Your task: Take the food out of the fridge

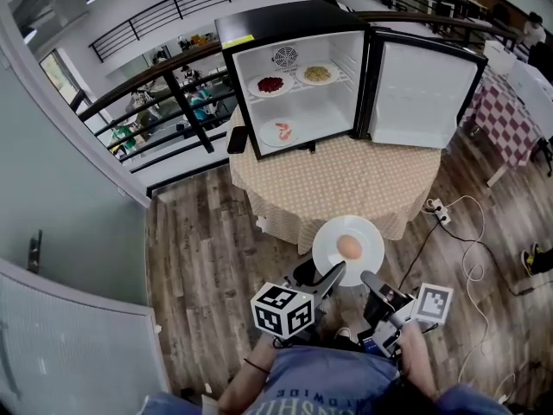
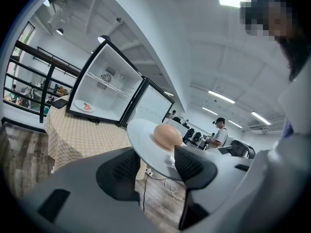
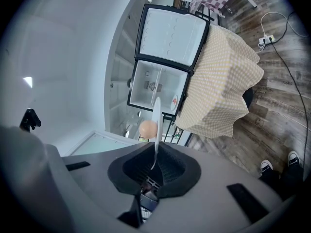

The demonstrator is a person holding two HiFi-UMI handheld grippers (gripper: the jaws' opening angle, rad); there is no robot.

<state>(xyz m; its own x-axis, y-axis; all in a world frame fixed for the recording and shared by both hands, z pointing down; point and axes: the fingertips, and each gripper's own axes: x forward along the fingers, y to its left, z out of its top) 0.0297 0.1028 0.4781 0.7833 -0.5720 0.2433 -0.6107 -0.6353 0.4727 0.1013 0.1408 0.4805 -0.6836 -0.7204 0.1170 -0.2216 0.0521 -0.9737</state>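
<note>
Right gripper (image 3: 154, 165) jaws pinched the rim of a white plate (image 3: 156, 125). Left gripper (image 2: 154, 165) jaws spread, the plate rim between them, unpressed. Tan egg-shaped food (image 1: 349, 247) sat on the plate, near the table (image 1: 346, 180) edge, well out of the open fridge (image 1: 294, 24).

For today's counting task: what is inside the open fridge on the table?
Three plates: a plate of red food and a plate of yellow food on the shelf, and a plate of pink food below. The shelf covers some of the space beneath it.
</note>
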